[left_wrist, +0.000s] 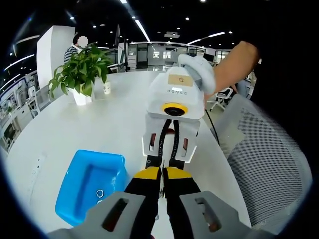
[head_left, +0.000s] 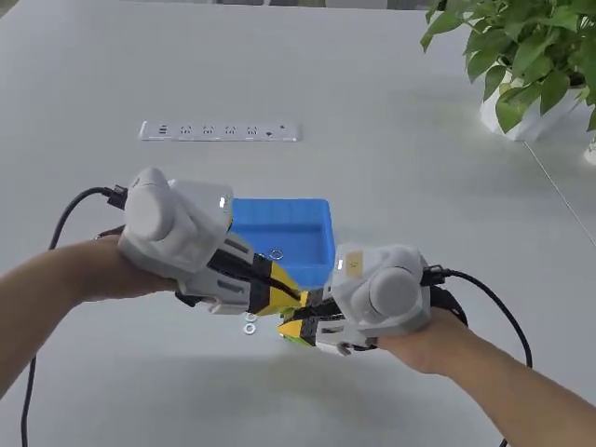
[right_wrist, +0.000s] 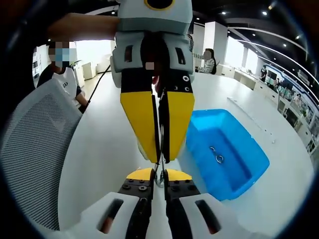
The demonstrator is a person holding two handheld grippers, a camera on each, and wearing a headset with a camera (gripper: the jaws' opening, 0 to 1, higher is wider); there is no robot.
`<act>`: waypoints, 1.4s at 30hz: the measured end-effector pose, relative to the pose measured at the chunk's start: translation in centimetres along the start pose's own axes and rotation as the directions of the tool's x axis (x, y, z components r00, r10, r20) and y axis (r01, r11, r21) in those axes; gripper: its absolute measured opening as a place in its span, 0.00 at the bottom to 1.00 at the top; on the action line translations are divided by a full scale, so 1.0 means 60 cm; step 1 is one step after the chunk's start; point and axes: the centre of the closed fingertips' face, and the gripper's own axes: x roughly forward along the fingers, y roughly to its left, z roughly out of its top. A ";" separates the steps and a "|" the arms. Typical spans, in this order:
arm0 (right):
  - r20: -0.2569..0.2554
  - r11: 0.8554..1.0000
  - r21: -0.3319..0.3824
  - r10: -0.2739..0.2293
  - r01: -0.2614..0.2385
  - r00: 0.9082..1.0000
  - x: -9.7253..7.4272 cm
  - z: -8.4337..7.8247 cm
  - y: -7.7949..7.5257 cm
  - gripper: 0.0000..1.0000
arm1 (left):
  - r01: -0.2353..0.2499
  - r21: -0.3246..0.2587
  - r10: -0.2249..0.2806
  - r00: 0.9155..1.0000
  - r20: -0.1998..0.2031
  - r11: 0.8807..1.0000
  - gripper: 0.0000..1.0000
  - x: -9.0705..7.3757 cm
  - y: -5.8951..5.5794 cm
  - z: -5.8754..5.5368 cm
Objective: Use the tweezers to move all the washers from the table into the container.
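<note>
The white table [head_left: 391, 186] carries everything. At its far right corner stands a leafy plant [head_left: 521, 56] in a white pot, and a white power strip [head_left: 219, 131] lies further back, well apart from the work.

The blue container [head_left: 307, 219] sits near the middle of the table, just behind the 2 claws. In the left gripper view it lies low on the left [left_wrist: 82, 179], and in the right gripper view it lies to the right [right_wrist: 239, 144].

The left claw [head_left: 289, 298] comes in from the left and the right claw [head_left: 289, 331] from the right. They meet tip to tip in front of the container's near wall.

The left claw [left_wrist: 162, 172] is narrow, its yellow tips almost together. The right claw [right_wrist: 158, 174] is just as narrow. Between both pairs of tips runs a thin metal strip, which seems to be the tweezers [right_wrist: 160, 149] (too slim to make out fully), pinched by each claw.

2 washers [head_left: 276, 253] lie together on the container's floor, close to its near wall. 2 loose washers [head_left: 250, 323] lie on the table just under the left claw, outside the container.
</note>
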 end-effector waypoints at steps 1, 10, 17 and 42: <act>0.002 1.000 0.001 -0.003 0.003 1.000 0.000 0.001 0.000 0.08 | -0.009 0.004 0.009 1.000 -0.005 1.000 0.06 -0.001 0.000 -0.001; -0.009 1.000 -0.007 -0.008 0.008 1.000 -0.003 -0.001 0.000 0.08 | -0.076 -0.008 0.076 0.997 -0.003 0.997 0.19 -0.023 0.008 0.003; -0.023 1.000 -0.020 -0.010 0.010 1.000 -0.002 0.001 0.001 0.08 | -0.109 -0.039 0.109 0.994 -0.005 0.993 0.33 -0.043 0.005 0.003; -0.007 0.999 0.004 -0.044 0.044 0.999 -0.032 0.029 -0.014 0.09 | -0.322 -0.181 0.343 0.934 0.098 0.929 0.99 -0.124 0.045 0.009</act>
